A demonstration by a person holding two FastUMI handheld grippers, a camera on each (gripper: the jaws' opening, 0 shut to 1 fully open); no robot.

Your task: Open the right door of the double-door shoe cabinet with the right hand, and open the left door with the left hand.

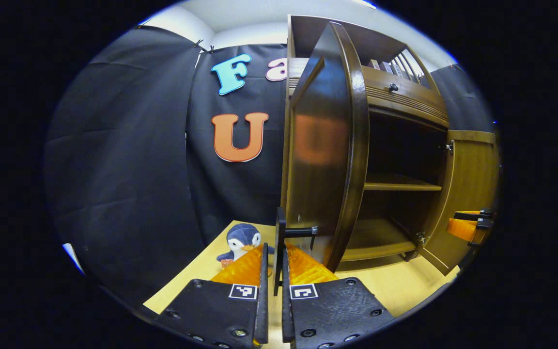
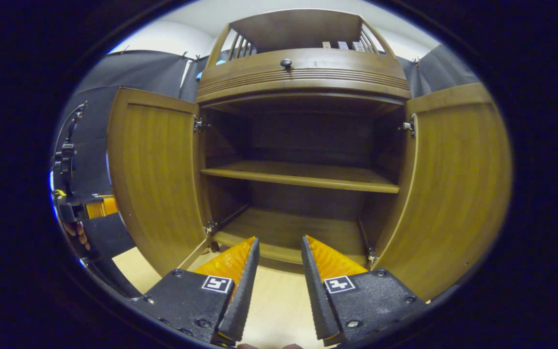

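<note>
Cabinet doors both swung open on the brown wooden double-door shoe cabinet (image 2: pixel 303 72). Left gripper (image 1: pixel 273 261), black body with orange fingers, sits at the free edge of the dark glossy left door (image 1: pixel 320 145); its fingers are drawn narrow around the thin black bar handle (image 1: pixel 279 242) of that door, pinching it from both sides. Left door stands edge-on just ahead of that gripper, reflecting the booth wall. Beyond it the cabinet interior shows, with a middle wooden shelf (image 1: pixel 400 183) and bottom board, then the right door (image 1: pixel 472 194) opened outward at far right.

Right gripper (image 2: pixel 277 247), same black-and-orange build, has its fingers spread wide with nothing between them, pointing straight into the open cabinet, near the bottom board's front edge. Right door (image 2: pixel 453 189) stands to its right, inner face light brown, apart from the fingers. Left door (image 2: pixel 155 174) stands to its left, also apart.

Left gripper view adds a small blue-and-white plush penguin (image 1: pixel 241 241) on the pale wooden floor (image 1: pixel 400 286) beside the cabinet, and the other gripper (image 1: pixel 468 225) near the right door's edge. Right gripper view adds the round dark knob (image 2: pixel 286 63) on the drawer front above, both inner door faces with metal hinges, and the other gripper (image 2: pixel 85 206) behind the left door with fingertips of a hand (image 2: pixel 76 232) under it.
</note>
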